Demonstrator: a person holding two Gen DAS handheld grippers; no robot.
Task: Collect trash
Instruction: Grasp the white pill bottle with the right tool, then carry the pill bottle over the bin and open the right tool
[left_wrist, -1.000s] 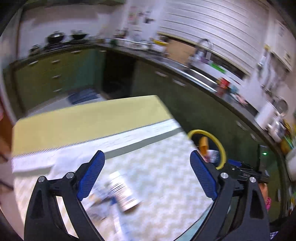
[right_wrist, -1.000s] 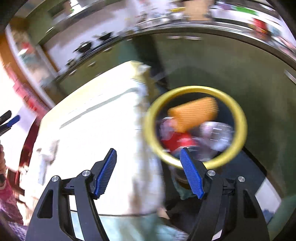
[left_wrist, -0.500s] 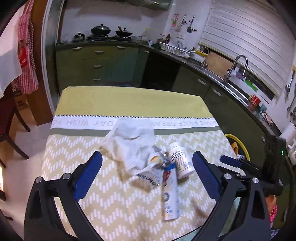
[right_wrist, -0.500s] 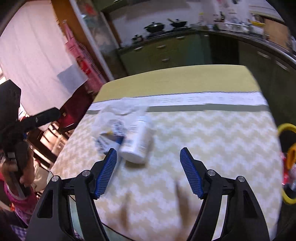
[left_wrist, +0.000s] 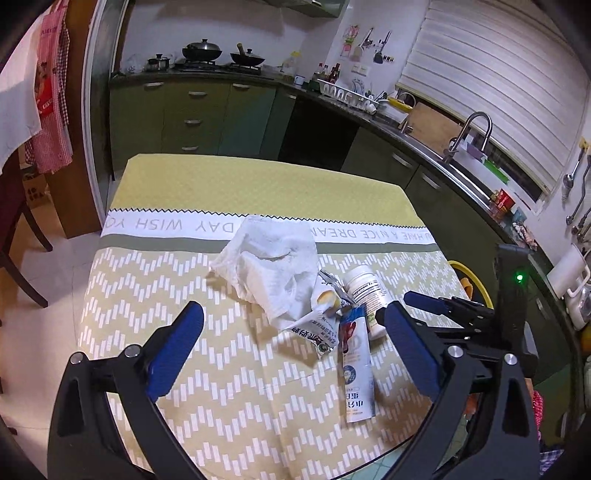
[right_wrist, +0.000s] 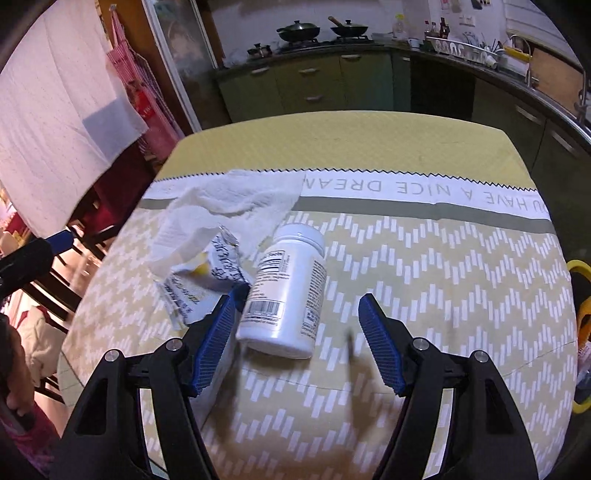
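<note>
My right gripper (right_wrist: 297, 334) hung low over the near half of the worktop (right_wrist: 461, 280), its fingers (right_wrist: 216, 341) spread wide and holding nothing, the white pill bottle (right_wrist: 286, 291) lying on its side between them, cap pointing toward the far edge. My left gripper (left_wrist: 291, 343) hovered higher, likewise wide open and empty, over the same cluster of trash near the worktop's right edge. Against the bottle's left side lay a torn foil wrapper (right_wrist: 207, 280), beyond it a crumpled paper towel (right_wrist: 229, 206), and a flat blue-and-white sachet (left_wrist: 354, 365) stretched toward the near edge. The bottle looked rigid, light and smooth, likely to roll, so I judged its labelled barrel the place to pinch, square across the middle. The wrapper and towel looked soft and near weightless, wanting a pinch on a raised fold. The yellow-rimmed bin (right_wrist: 580, 266) stood just past the right edge.
</note>
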